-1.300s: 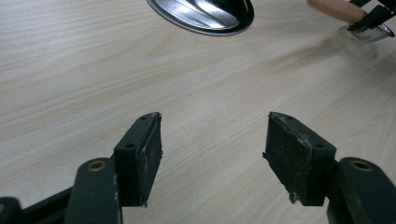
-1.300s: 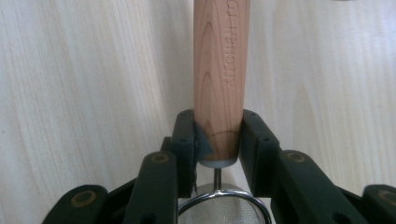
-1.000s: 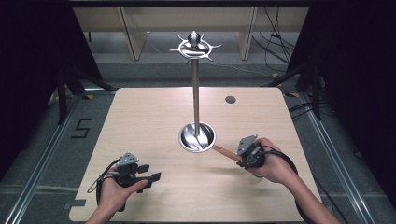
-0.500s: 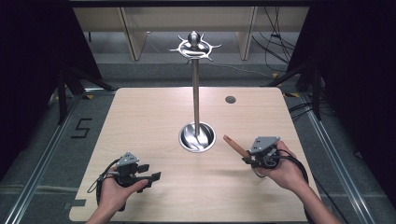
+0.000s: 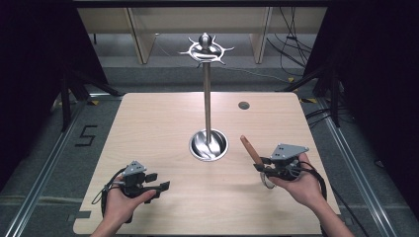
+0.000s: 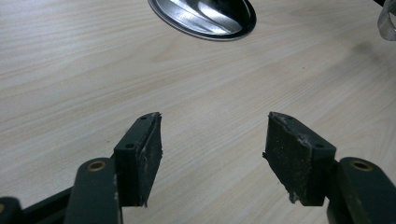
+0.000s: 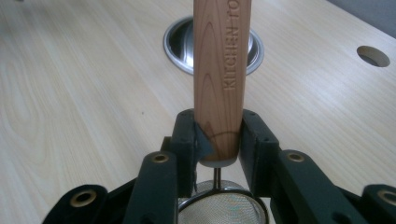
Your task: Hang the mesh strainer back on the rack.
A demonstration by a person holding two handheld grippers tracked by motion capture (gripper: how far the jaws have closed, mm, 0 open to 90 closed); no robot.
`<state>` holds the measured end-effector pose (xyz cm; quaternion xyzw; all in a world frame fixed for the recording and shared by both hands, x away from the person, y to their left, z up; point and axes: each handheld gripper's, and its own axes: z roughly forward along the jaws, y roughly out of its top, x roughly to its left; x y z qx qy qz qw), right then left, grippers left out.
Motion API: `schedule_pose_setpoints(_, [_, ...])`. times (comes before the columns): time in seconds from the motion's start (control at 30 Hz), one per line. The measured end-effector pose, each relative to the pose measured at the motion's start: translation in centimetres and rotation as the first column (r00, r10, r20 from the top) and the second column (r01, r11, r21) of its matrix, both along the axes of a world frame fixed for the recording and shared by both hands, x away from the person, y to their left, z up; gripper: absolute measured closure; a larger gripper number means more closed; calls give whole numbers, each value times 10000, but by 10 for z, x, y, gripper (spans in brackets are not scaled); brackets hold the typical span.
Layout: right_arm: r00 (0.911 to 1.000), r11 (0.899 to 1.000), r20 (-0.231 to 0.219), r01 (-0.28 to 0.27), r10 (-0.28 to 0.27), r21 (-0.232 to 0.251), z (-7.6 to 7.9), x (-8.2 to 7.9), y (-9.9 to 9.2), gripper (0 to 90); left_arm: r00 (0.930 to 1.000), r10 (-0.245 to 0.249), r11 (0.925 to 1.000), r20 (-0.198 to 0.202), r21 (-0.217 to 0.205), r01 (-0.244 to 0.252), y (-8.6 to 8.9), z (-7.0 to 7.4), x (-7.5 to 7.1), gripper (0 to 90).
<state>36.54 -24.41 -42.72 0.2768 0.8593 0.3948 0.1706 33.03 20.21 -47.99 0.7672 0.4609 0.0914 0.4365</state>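
The strainer (image 7: 219, 205) is largely hidden: in the right gripper view only part of its fine wire mesh and thin metal rim is seen, cut off by the bottom edge behind the jaws, and in the high view just a sliver of the rim is made out under the right hand (image 5: 301, 182). Its handle (image 7: 223, 70) is of smooth, reddish wood with clear grain, rounded at the end near the mesh, and the stamped lettering "KITCHEN TO" is cut short by the top edge. The handle is clamped between the jaws of the right gripper (image 7: 218, 140), held near the table's (image 5: 148, 128) right front part and pointed up and away toward the stand (image 5: 207, 98). The left gripper (image 6: 212, 154) is held with its jaws spread wide and nothing between them; the black pads (image 6: 294, 158) are seen to be scuffed and rough. It is kept low over the pale, wood-grained tabletop near the front left. The stand is made of polished metal: a slim upright pole, a crown of curved hooks at the top, and a round, dished base (image 5: 209, 145) in which only the pole's foot is seen. A small round hole (image 5: 243, 105) is seen in the tabletop toward the far right.
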Motion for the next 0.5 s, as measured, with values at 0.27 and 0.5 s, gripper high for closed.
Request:
schedule_pose_setpoints(0.27, [9996,9954,-33,294,-292,911,3,-3,-3,703,9999,68,10000,138,-21,-67,0,1,-1,356])
schedule_pose_setpoints(0.5, [9982,9900,-29,600,-601,1274,1,1,-6,704,9999,95,10000,134,-19,-94,-4,1,1,360])
